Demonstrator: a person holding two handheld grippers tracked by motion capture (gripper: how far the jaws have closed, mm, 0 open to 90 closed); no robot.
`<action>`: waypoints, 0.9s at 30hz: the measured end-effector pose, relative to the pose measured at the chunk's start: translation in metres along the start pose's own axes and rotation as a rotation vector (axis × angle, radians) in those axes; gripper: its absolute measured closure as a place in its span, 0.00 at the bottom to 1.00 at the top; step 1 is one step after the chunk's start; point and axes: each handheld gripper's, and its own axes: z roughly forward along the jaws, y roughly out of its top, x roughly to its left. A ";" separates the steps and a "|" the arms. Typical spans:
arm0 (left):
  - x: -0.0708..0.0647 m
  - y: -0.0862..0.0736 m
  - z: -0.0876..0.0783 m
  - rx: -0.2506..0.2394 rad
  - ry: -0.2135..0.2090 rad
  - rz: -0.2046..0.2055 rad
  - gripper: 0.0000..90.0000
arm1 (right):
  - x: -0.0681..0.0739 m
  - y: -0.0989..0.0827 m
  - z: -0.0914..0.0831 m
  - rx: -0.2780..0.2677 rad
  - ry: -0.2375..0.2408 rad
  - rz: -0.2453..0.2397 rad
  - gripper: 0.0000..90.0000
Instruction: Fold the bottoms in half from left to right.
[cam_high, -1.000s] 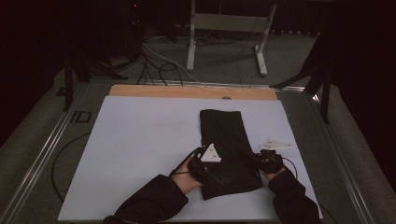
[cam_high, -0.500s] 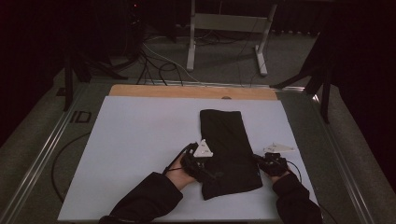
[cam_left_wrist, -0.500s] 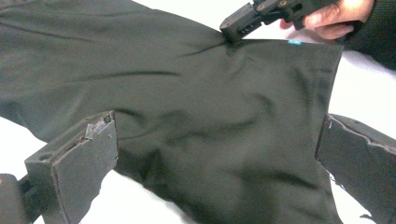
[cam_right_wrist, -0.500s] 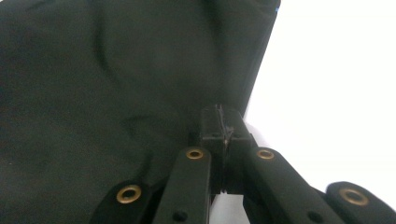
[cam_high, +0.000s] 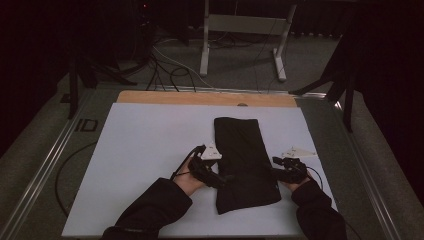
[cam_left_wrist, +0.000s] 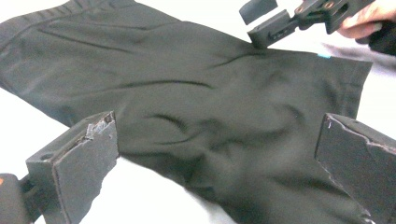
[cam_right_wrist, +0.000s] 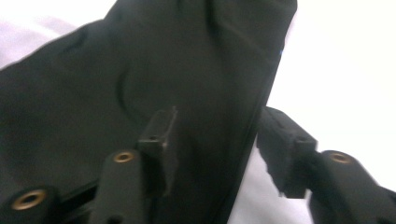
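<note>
Black folded garment (cam_high: 246, 162) on white table (cam_high: 140, 150); left gripper (cam_high: 212, 175) at nine o'clock, jaws open; right gripper (cam_high: 280, 172) at three o'clock has just been opening, astride the hem; pinch edges evenly

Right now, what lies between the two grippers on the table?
In the high view, the folded black garment lies between the left gripper and the right gripper, on the white tabletop.

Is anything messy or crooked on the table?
A bit. The folded black garment lies slightly askew on the white table, and the left gripper view shows wrinkles across it. The left gripper's pads look chipped along their edges.
</note>
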 end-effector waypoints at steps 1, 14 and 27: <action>0.001 0.000 0.000 0.003 0.000 -0.003 0.01 | -0.001 0.002 0.000 -0.004 0.012 0.002 0.47; 0.015 0.004 -0.003 0.011 0.018 -0.024 0.01 | -0.004 0.020 0.002 -0.045 0.064 -0.029 0.15; 0.037 0.016 -0.007 0.010 0.039 -0.046 0.01 | -0.010 0.044 0.009 -0.087 0.039 -0.096 0.15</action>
